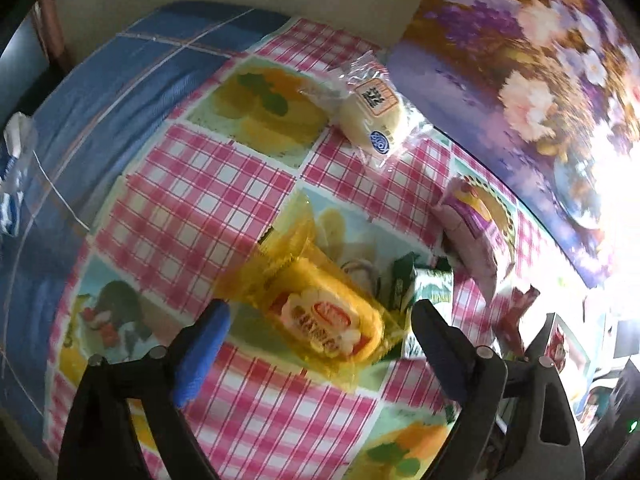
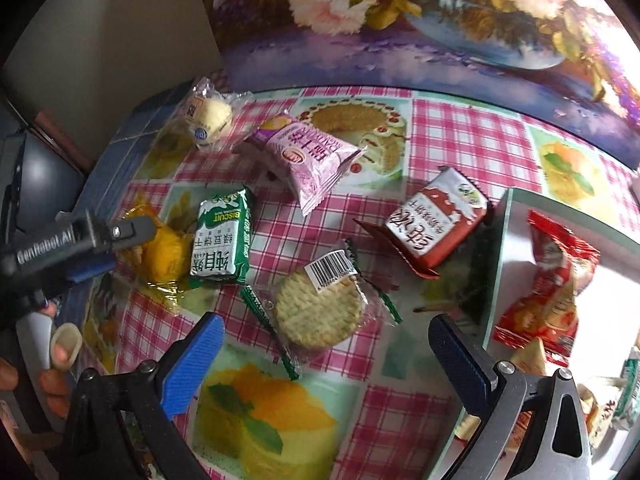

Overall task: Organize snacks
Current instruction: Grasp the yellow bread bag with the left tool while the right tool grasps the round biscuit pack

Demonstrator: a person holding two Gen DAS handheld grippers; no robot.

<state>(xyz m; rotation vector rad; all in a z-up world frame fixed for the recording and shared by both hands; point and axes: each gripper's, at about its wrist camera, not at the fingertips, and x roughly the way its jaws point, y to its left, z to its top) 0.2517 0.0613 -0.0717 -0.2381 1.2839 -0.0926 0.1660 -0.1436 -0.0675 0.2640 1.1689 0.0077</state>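
Note:
My left gripper (image 1: 320, 322) points down at a yellow snack pack (image 1: 320, 320) on the checked tablecloth. Its jaws are open, one on each side of the pack, and the pads do not touch it. A green biscuit pack (image 1: 424, 284) lies against the yellow pack's right side. My right gripper (image 2: 326, 350) is open over a round cracker in a clear wrapper (image 2: 316, 312), which lies just beyond its fingertips. In the right wrist view one left finger (image 2: 132, 232) reaches over the yellow pack (image 2: 168, 256) beside the green pack (image 2: 224, 240).
A pink pack (image 2: 308, 160), a red-and-white pack (image 2: 436, 220) and a pale cake in clear wrap (image 2: 208, 116) lie farther back. A white tray (image 2: 516, 248) at the right holds a red packet (image 2: 552, 280). A floral panel (image 2: 400, 20) stands behind. A hand (image 2: 60, 344) shows at lower left.

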